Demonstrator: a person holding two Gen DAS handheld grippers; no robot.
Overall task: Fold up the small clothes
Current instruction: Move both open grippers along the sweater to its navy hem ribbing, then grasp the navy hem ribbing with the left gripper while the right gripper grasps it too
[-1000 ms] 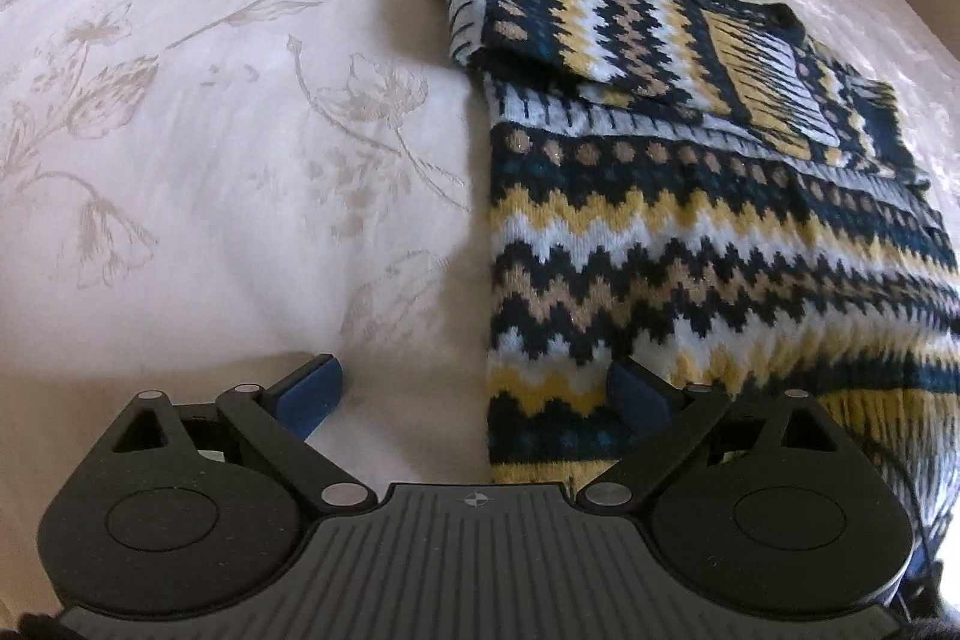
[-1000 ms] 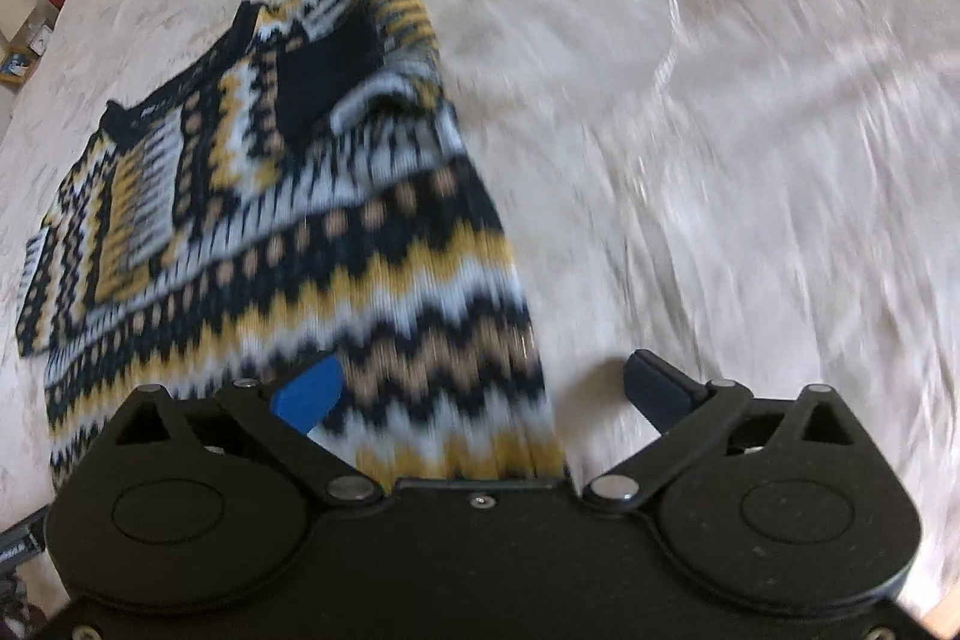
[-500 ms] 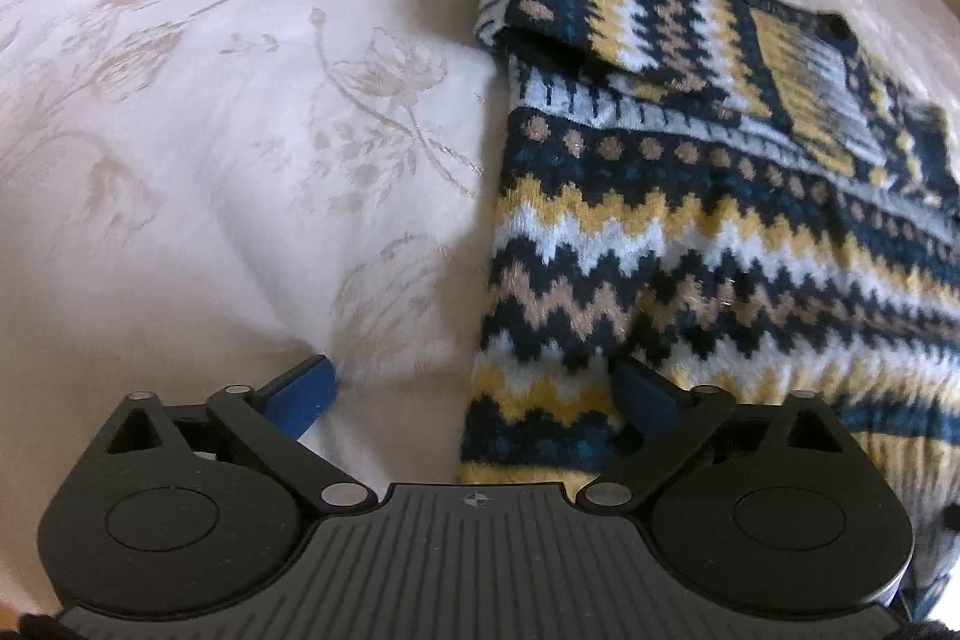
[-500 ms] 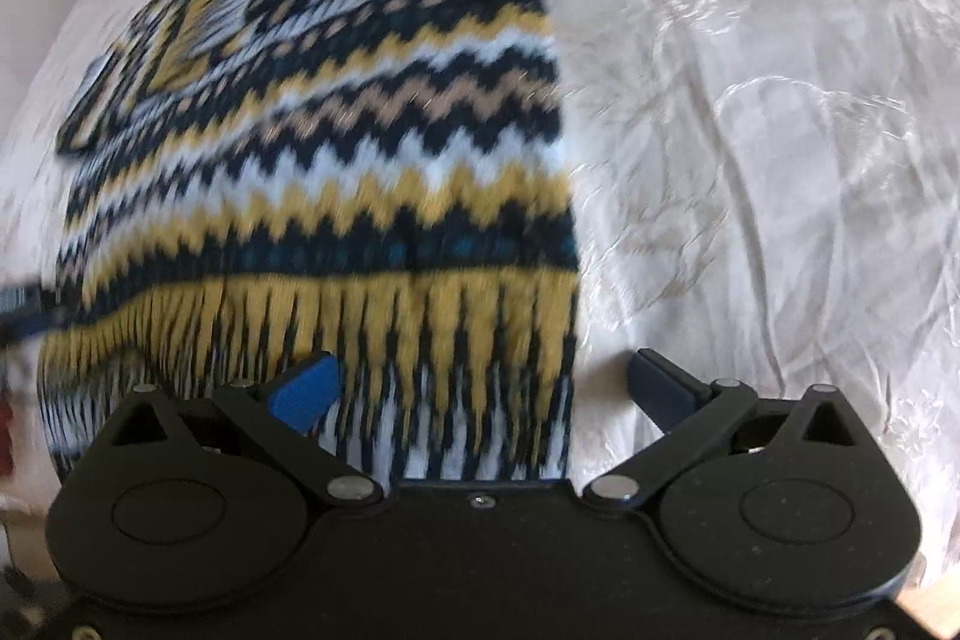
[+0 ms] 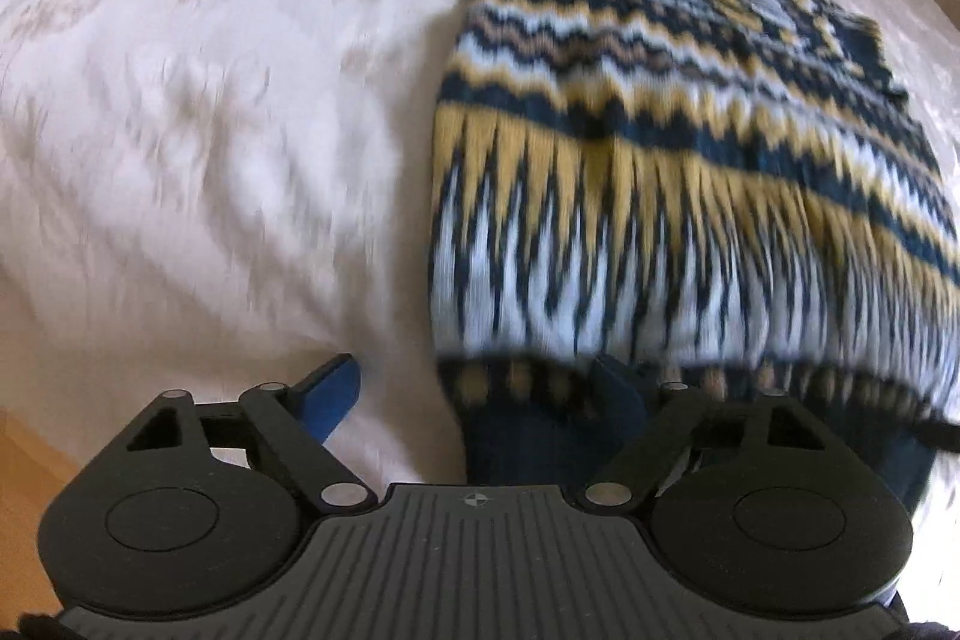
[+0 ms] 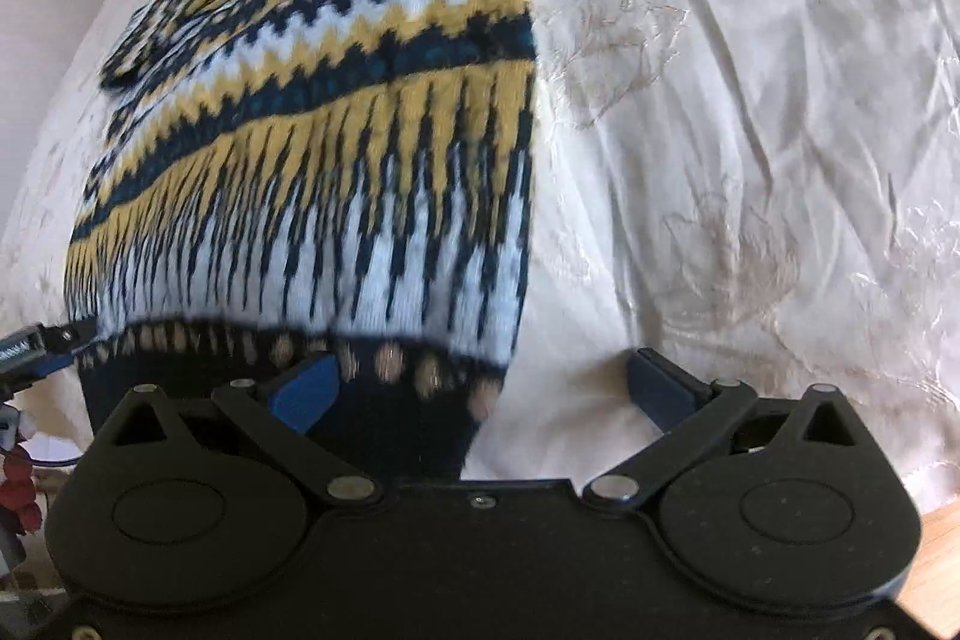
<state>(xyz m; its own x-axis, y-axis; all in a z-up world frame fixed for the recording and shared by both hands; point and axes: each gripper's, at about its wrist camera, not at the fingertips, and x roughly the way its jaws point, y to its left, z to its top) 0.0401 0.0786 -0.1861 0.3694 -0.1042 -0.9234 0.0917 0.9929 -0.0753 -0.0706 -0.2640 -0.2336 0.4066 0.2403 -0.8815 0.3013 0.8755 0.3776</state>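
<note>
Both grippers hang over the near hem of the sweater point(image 5: 660, 130), one at each bottom corner, and that pairing is what the coming move turns on. The sweater lies flat on the pale embroidered bed point(image 5: 210, 130), its long axis running straight away from the grippers: hem nearest, collar and tucked-in sleeves at the far end. Any fold from here would, I judge, carry the hem up along that axis toward the collar.

The left gripper point(image 5: 474, 391) straddles the sweater's left edge. Its jaws have just been closing a little, yet they are unclenched and wide; the dark ribbed hem point(image 5: 528, 400) runs between them, one pad out over bare bed, the other over the knit, neither visibly pressing cloth. The right gripper point(image 6: 480, 388) mirrors it at the right corner, jaws spread and grasping nothing, with the hem's corner between them and the outer pad on the bed side.

Each hand is nearest its own corner, so neither needs to cross over. The hem drapes slightly over the bed's near edge, which should let a pad slip beneath it. Much of the left view is blurred, so exact contact cannot be told.
</note>
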